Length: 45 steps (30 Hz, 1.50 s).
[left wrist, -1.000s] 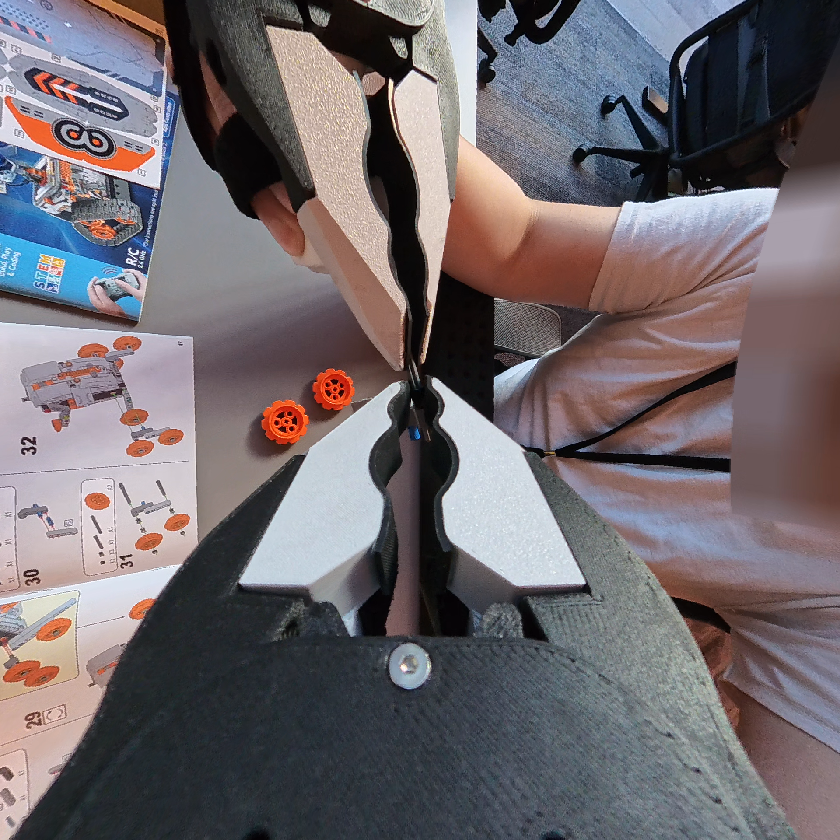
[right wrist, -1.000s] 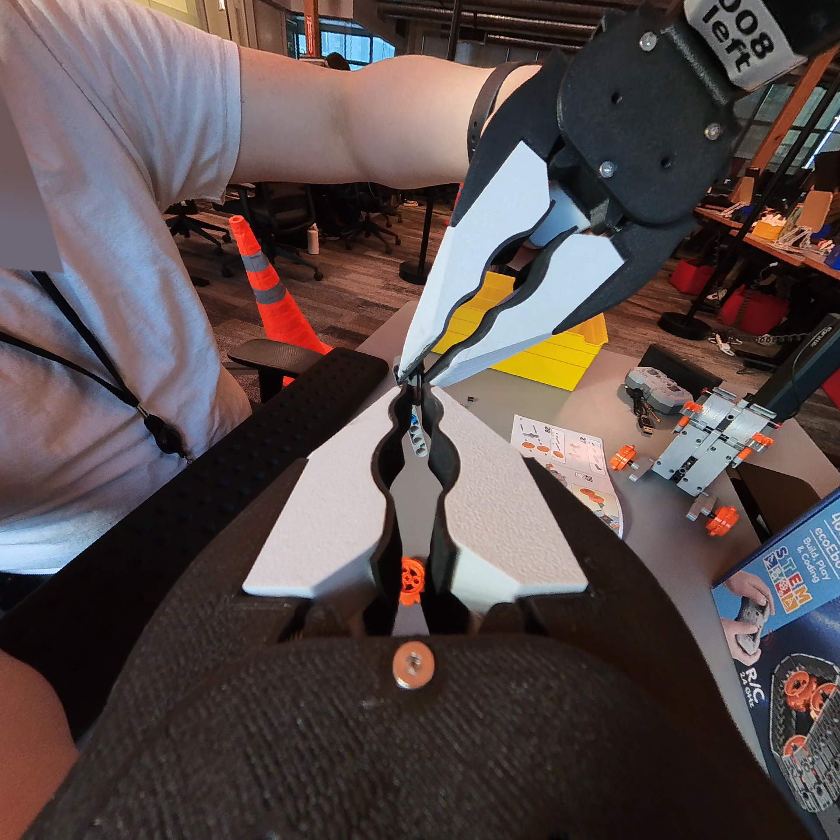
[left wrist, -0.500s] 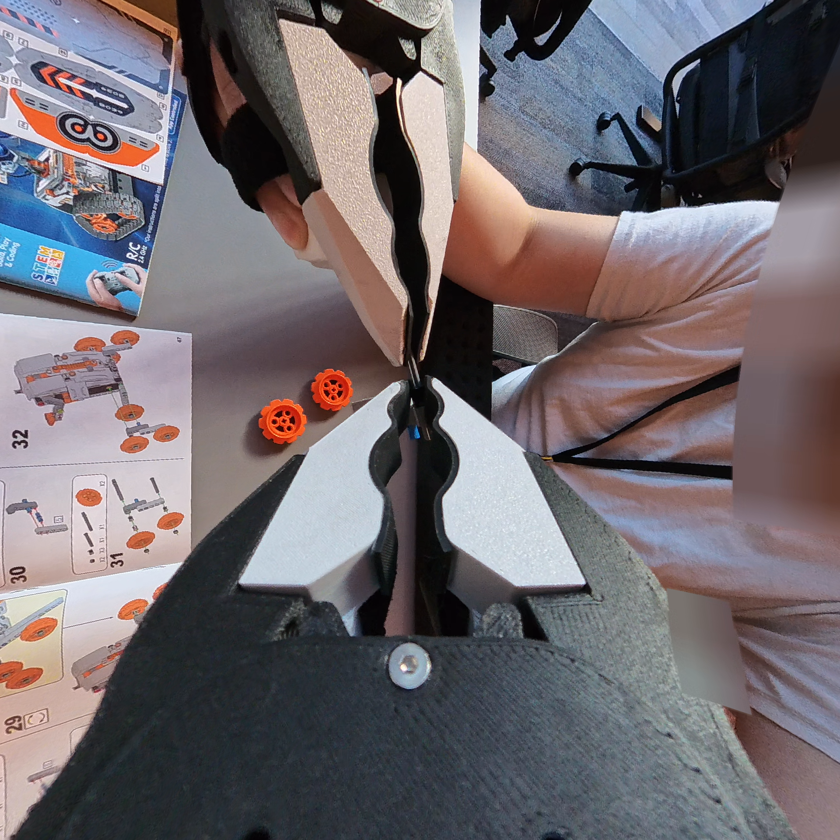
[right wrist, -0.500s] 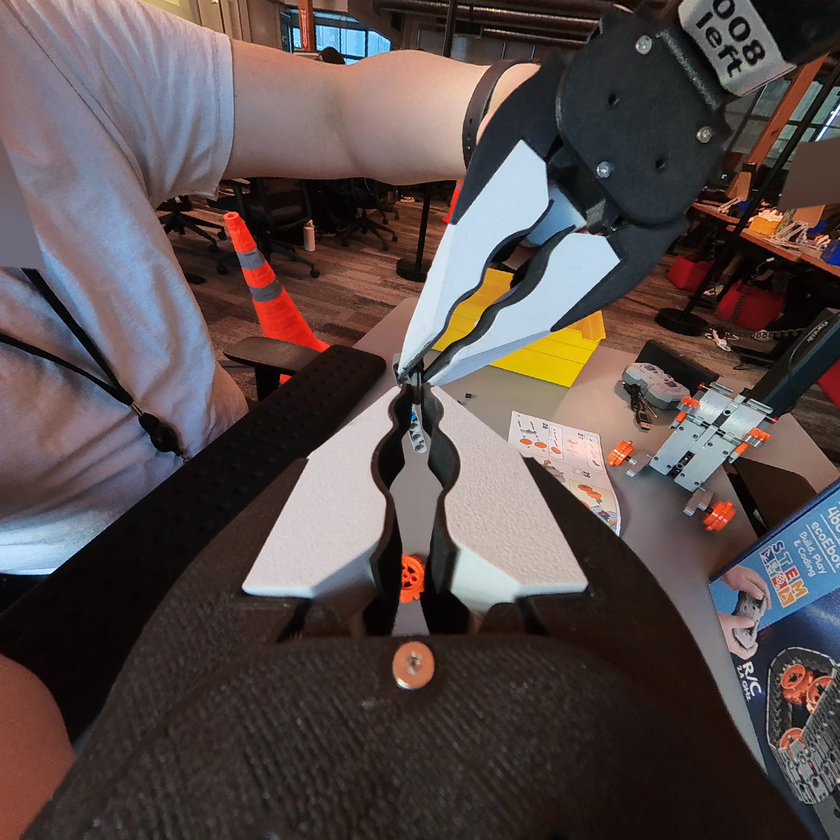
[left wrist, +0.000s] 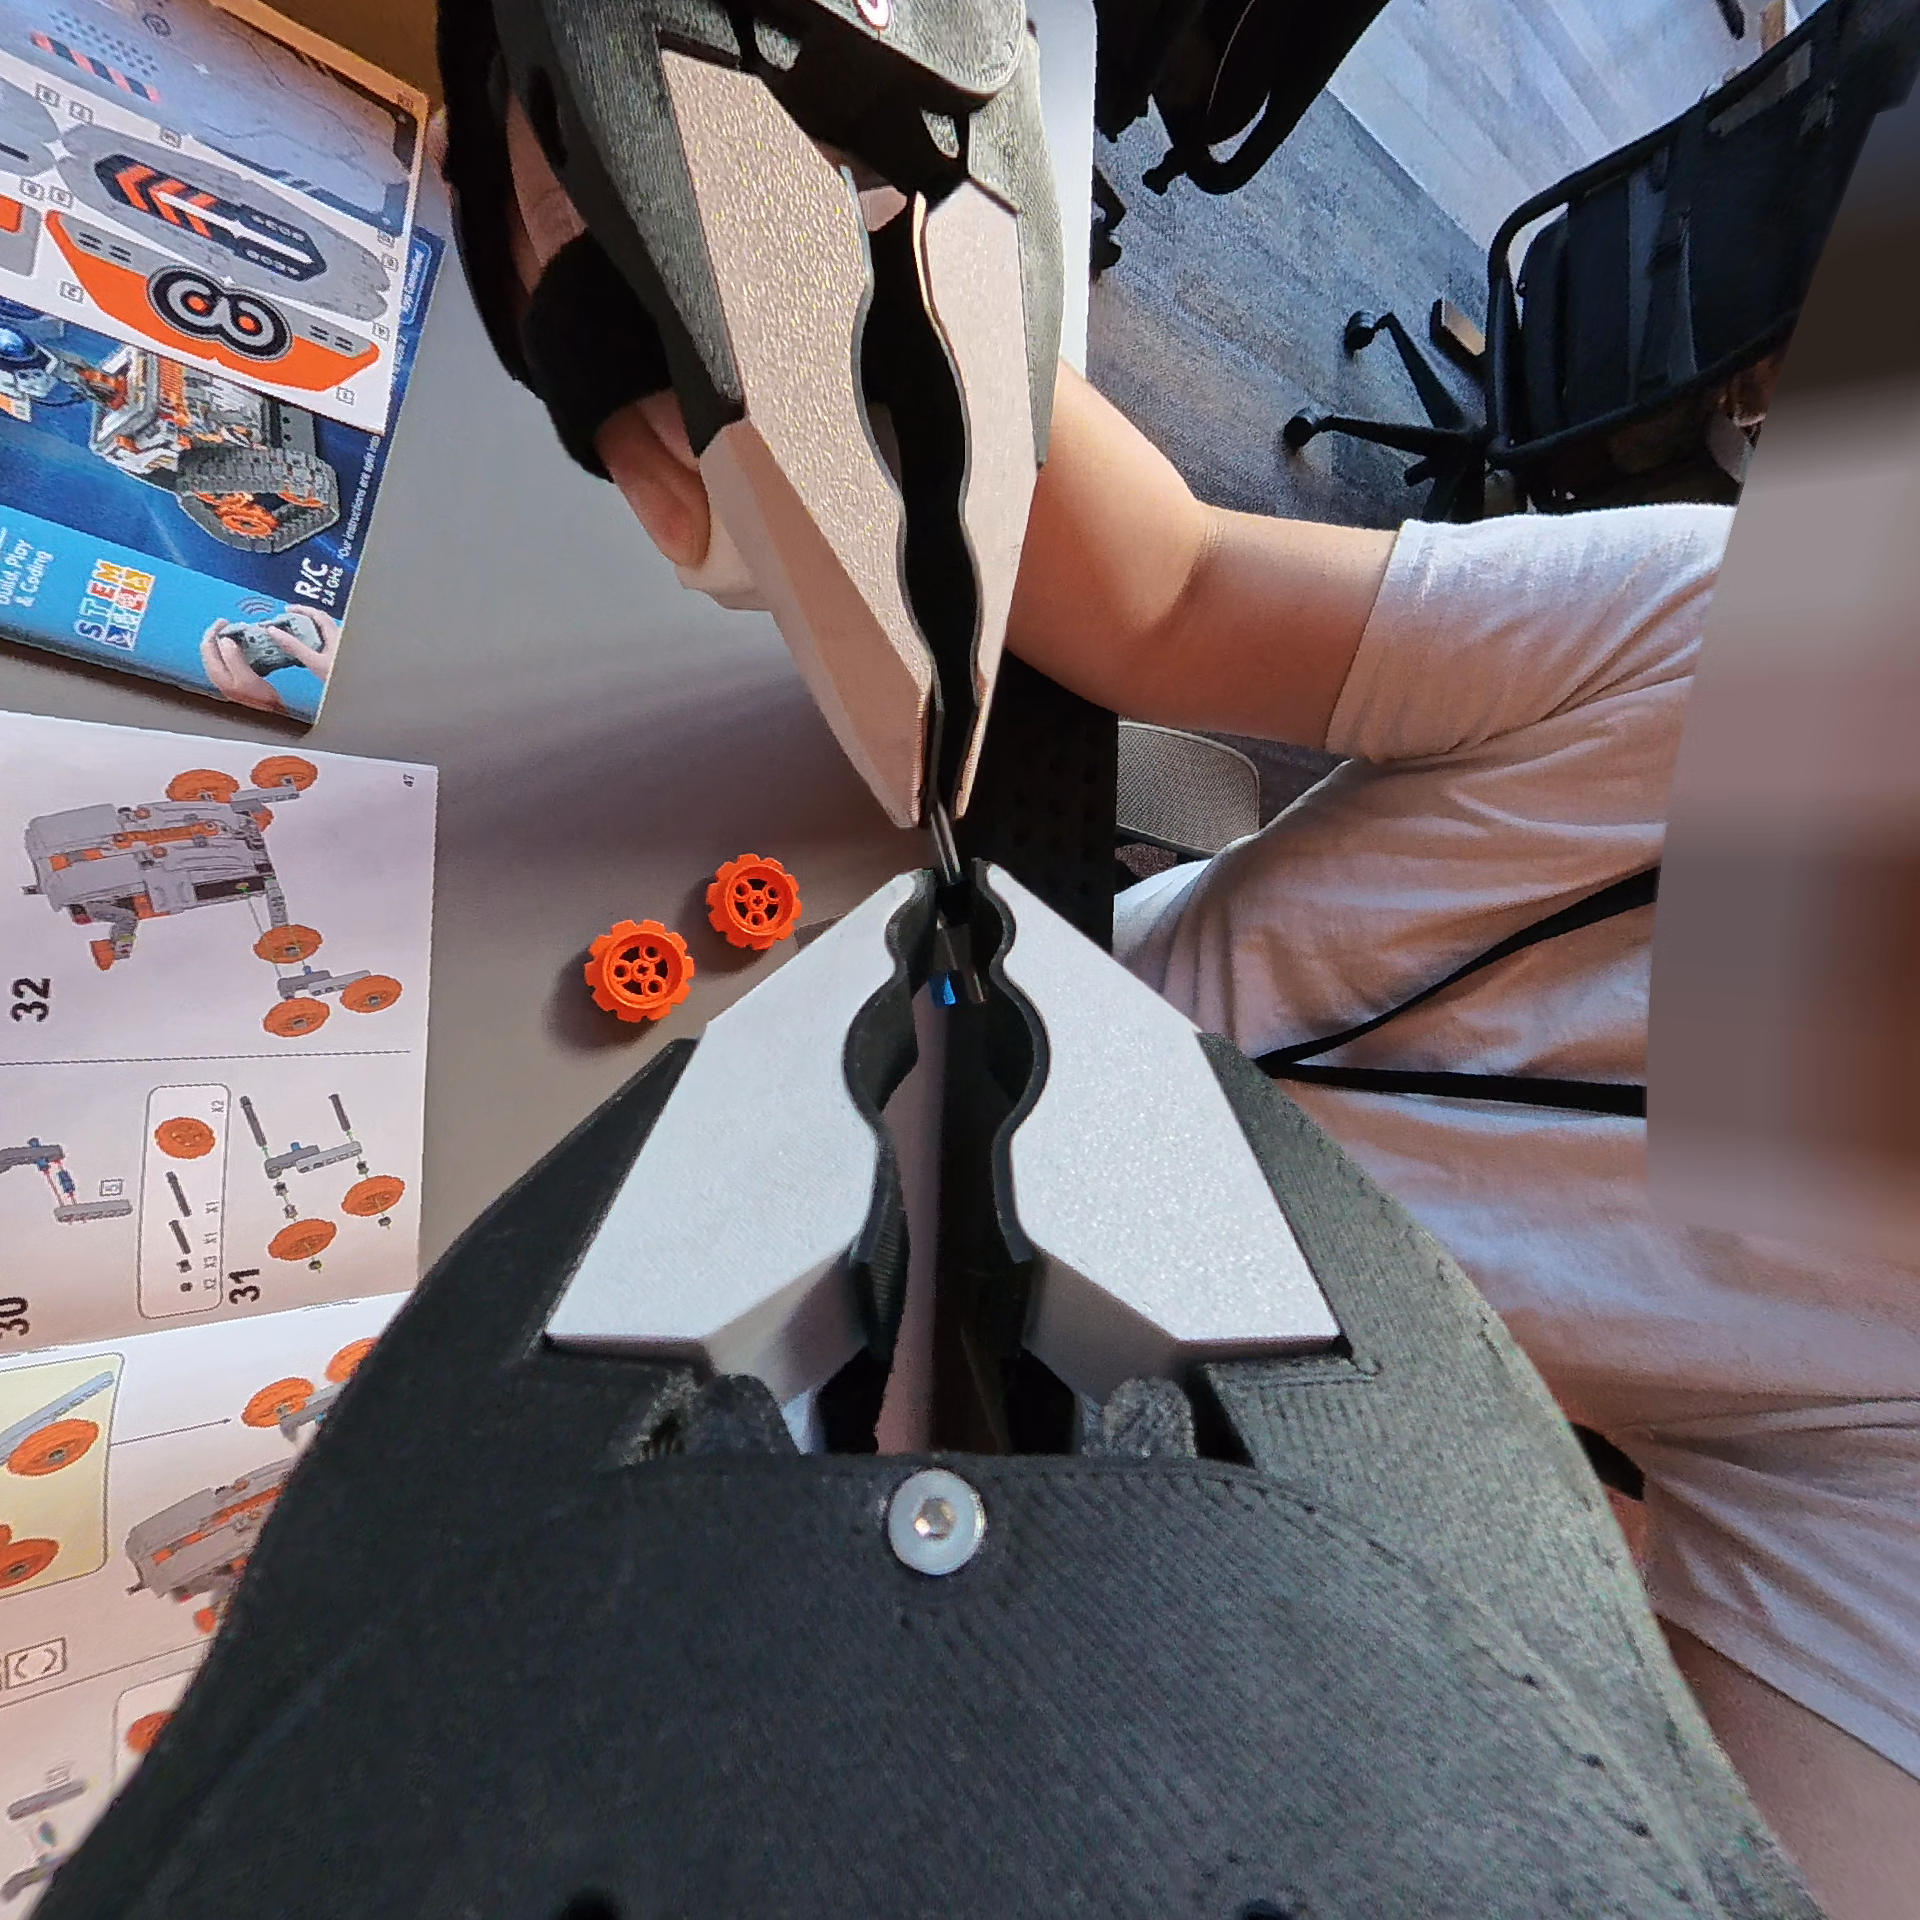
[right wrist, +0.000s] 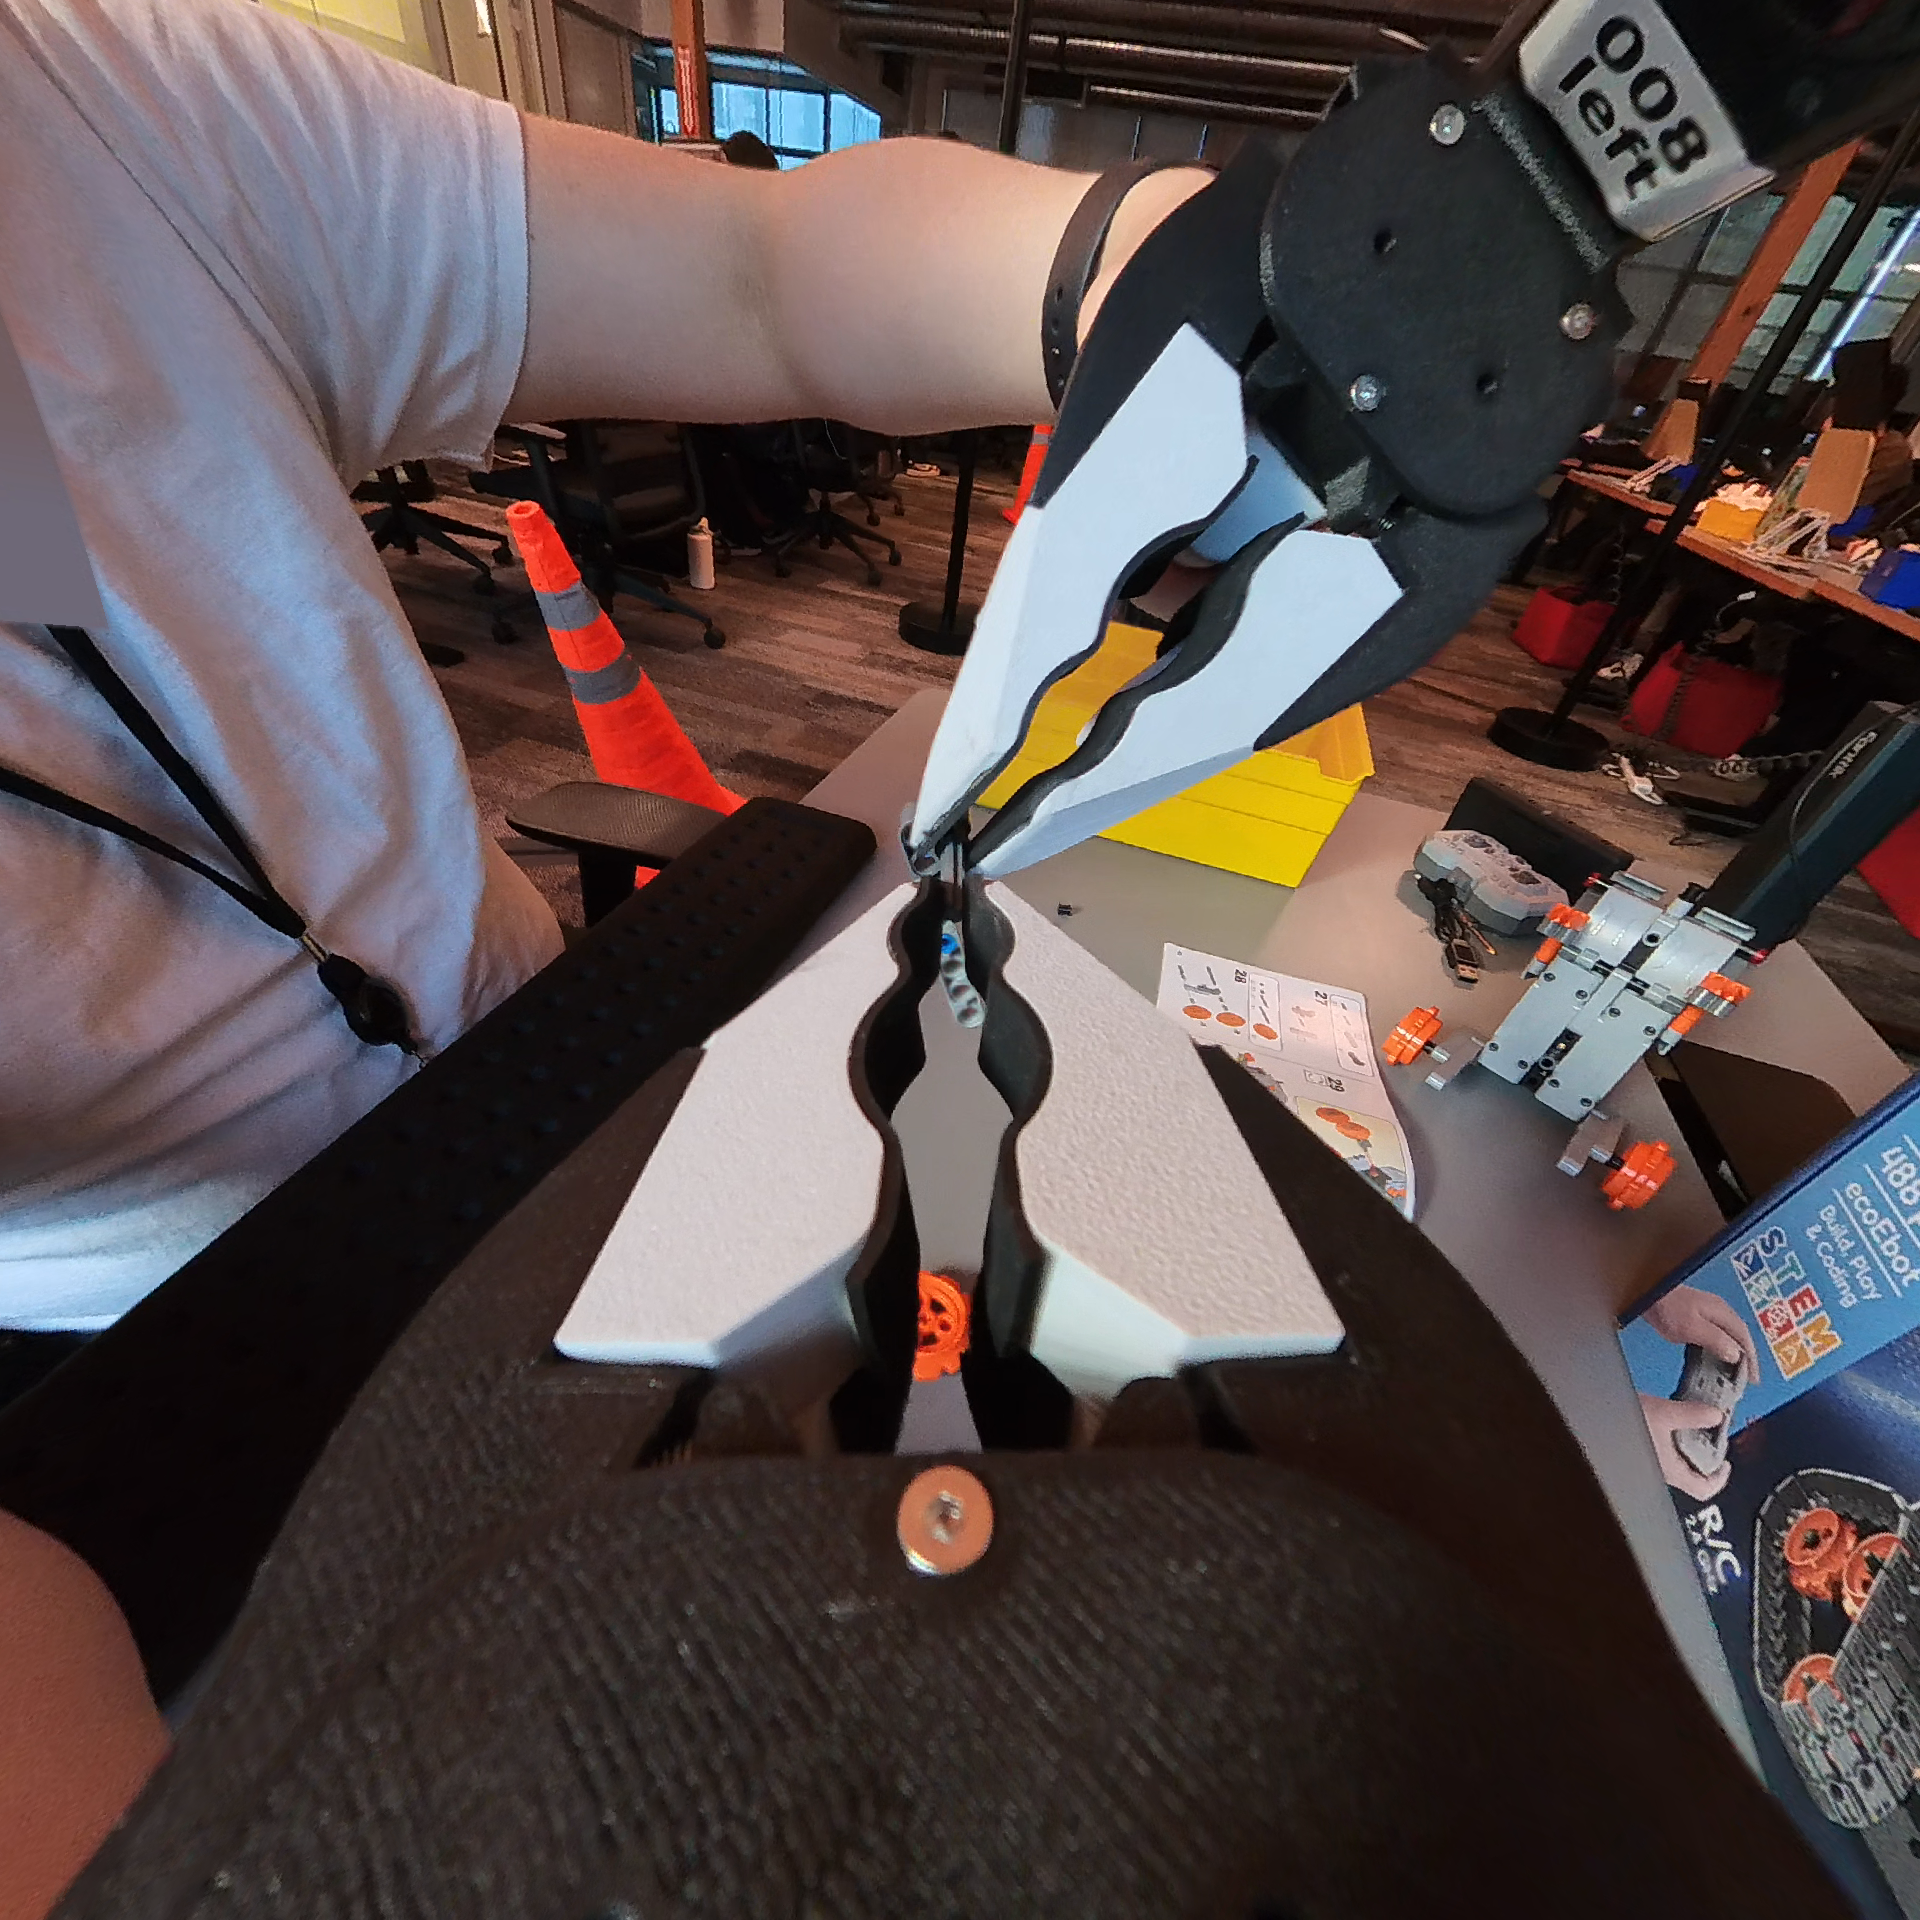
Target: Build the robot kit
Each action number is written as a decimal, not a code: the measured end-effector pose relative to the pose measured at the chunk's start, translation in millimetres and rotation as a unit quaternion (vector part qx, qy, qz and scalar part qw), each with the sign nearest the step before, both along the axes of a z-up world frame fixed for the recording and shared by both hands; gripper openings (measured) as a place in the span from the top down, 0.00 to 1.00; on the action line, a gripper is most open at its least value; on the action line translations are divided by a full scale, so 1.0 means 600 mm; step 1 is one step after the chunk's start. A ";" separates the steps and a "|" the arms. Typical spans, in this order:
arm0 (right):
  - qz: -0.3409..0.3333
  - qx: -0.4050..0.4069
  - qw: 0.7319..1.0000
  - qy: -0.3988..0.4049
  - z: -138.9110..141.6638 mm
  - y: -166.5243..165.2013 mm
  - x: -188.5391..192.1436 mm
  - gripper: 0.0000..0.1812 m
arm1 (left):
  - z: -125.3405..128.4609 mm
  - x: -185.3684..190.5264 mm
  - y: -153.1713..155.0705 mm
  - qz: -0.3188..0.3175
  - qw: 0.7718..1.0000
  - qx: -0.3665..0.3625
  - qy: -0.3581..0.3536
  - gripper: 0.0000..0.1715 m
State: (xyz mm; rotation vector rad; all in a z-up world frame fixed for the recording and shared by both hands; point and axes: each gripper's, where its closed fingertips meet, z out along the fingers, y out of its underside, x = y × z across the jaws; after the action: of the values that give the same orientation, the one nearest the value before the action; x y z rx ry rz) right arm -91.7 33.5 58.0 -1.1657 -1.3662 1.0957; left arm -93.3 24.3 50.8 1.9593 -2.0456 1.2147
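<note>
— Two tips meet at the centre of both views. What do we have in each?

— Our right hand-held gripper comes down from the top of the left wrist view, its jaws pinched on a thin black axle. Our left hand-held gripper is closed too, seemingly on a small grey beam with holes and a blue pin in it.

— And where does that beam sit?

— Right at the centre, in the air above the counter, touching or almost touching the axle's lower end. We cannot tell whether the axle is inside a hole.

— What lies around us?

— Two orange wheels just left of centre, near the instruction booklet at the left edge and the blue box at the upper left. The grey model is well apart, at the right of the right wrist view.

— How do we handle this well?

— Gently, we judge: both pinches firm, any push straight along the axle's line. A sideways nudge could tilt so thin a part in the jaws.
</note>
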 end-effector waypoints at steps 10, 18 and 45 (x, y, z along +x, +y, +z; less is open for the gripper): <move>-0.041 0.000 0.999 -0.006 0.010 0.011 0.009 0.98 | 0.055 -0.012 0.022 0.047 0.984 -0.023 -0.170 0.76; -0.074 -0.001 0.997 -0.022 0.009 0.021 0.011 0.98 | 0.021 -0.050 0.040 0.209 0.913 0.071 -0.342 0.91; -0.037 -0.026 0.995 0.086 0.051 0.005 -0.069 0.75 | 0.041 -0.114 -0.002 0.284 0.834 0.040 -0.472 1.00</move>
State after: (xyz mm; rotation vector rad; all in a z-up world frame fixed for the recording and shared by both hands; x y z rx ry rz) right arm -133.2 36.4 88.7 -1.1225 -1.1606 1.1565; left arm -162.0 23.2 75.2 2.3689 -1.7892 2.7123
